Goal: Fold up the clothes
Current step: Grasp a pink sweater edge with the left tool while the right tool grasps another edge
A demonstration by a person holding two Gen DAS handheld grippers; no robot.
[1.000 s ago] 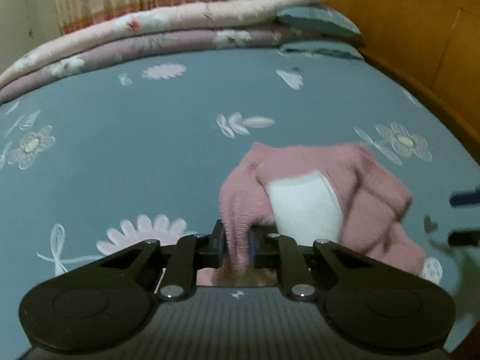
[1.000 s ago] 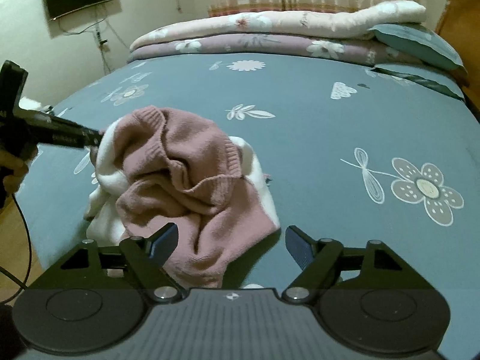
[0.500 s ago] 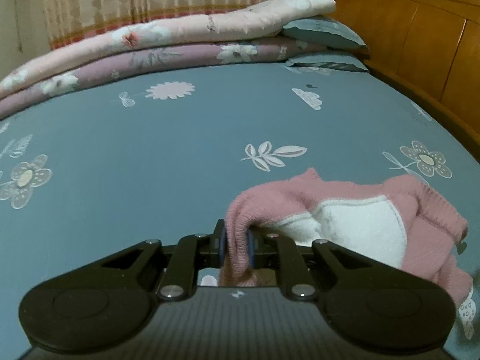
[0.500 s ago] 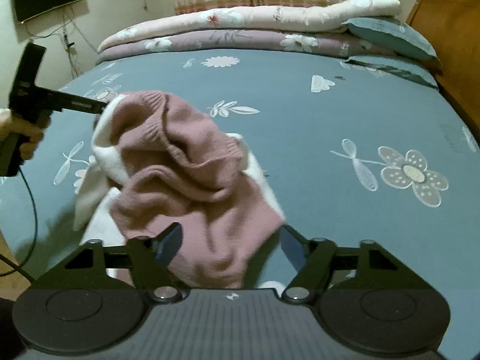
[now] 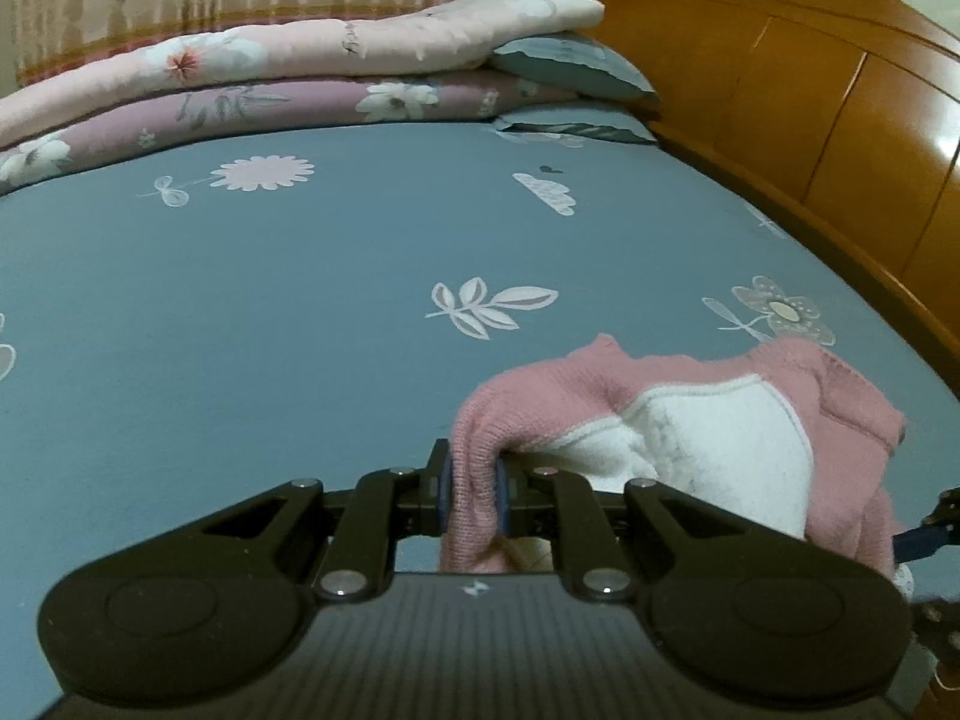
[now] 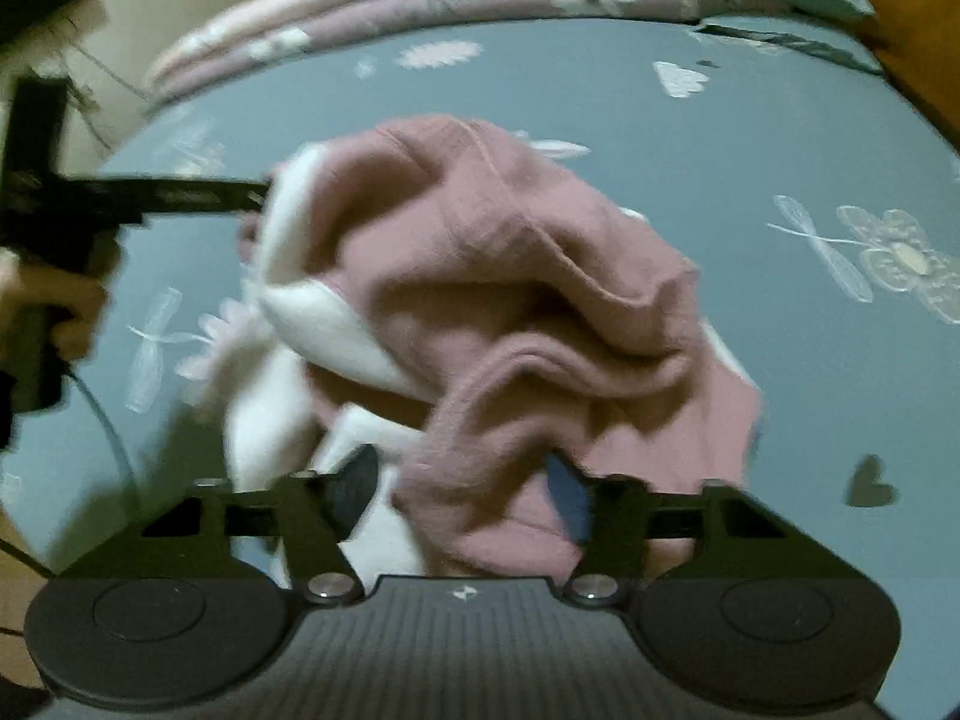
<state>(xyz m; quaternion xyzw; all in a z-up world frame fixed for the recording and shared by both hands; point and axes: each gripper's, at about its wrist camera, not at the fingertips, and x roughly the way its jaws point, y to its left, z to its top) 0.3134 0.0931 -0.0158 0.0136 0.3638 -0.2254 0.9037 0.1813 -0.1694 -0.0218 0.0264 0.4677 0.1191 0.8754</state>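
Observation:
A pink knit sweater point(image 5: 540, 396) with a white panel lies bunched on the blue flowered bed sheet point(image 5: 240, 330). My left gripper point(image 5: 471, 498) is shut on a pink edge of it, low over the sheet. In the right wrist view that gripper point(image 6: 258, 198) holds the sweater's far left side, with a hand point(image 6: 48, 300) on its handle. The sweater point(image 6: 480, 252) rises in folds there. My right gripper point(image 6: 462, 480) is closing around a pink fold at the near end. The fold sits between the fingers, with a gap still showing by the left finger. This view is blurred.
Folded pink and mauve quilts point(image 5: 300, 60) and grey-blue pillows point(image 5: 570, 66) are stacked at the far side of the bed. A wooden headboard point(image 5: 810, 120) runs along the right. The right gripper's tip point(image 5: 936, 522) shows at the frame's right edge. A cable point(image 6: 102, 420) hangs below the hand.
The right gripper has come in close over the sweater's near end and its jaws have narrowed around a pink fold. The left gripper has moved across the bed with its edge still gripped.

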